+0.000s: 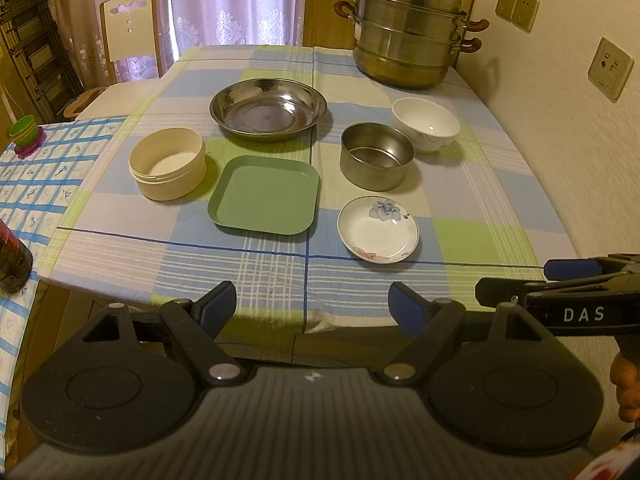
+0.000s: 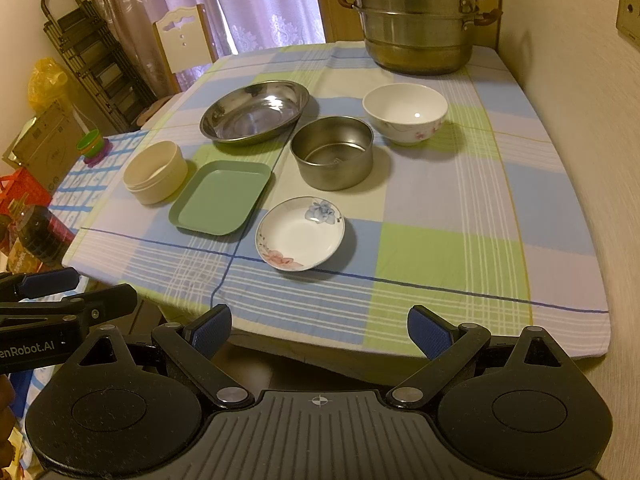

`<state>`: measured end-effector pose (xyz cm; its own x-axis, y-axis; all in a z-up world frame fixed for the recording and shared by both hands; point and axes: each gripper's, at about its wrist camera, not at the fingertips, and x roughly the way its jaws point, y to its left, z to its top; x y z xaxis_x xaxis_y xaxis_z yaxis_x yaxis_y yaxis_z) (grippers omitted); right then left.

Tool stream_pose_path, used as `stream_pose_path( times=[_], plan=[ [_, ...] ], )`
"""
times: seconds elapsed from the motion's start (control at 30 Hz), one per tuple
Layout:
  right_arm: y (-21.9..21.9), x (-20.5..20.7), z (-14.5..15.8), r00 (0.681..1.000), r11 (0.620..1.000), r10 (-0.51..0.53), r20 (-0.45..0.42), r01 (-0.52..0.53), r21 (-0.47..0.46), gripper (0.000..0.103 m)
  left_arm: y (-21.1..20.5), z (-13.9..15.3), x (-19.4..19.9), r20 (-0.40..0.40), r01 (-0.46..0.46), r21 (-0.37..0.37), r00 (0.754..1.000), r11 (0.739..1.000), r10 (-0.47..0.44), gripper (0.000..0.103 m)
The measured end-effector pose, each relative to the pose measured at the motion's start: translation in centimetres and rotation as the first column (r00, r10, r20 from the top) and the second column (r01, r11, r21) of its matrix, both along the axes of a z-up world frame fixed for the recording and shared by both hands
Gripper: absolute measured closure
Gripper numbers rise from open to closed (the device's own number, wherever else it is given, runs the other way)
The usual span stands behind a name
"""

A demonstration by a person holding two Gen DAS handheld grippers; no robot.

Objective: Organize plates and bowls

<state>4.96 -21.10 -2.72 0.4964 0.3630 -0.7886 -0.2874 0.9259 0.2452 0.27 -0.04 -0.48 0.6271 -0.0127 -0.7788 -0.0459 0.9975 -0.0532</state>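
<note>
Both grippers hang off the table's near edge, my left gripper (image 1: 312, 304) and right gripper (image 2: 320, 330) each spread wide and holding nothing. Nearest lies the floral saucer (image 2: 301, 233), ahead of my right fingers and slightly left, so I judge the right hand closer to it. Just beyond it the green square plate (image 1: 264, 194) faces my left hand. Farther off sit the steel pot (image 2: 333, 152), cream tub (image 1: 167, 163), steel basin (image 1: 268, 110) and white bowl (image 2: 405, 113). Only the right view shows the bowl's pink flowers.
</note>
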Motion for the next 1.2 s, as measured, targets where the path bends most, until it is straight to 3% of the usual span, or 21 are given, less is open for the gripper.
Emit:
stream_pose_path(
  times=[1.2],
  plan=[
    [-0.30, 0.66, 0.24, 1.000, 1.000, 0.006, -0.002, -0.006, -0.001, 0.008, -0.53, -0.55, 0.92, -0.011, -0.003, -0.001, 1.000, 1.000, 0.003, 0.021]
  ],
)
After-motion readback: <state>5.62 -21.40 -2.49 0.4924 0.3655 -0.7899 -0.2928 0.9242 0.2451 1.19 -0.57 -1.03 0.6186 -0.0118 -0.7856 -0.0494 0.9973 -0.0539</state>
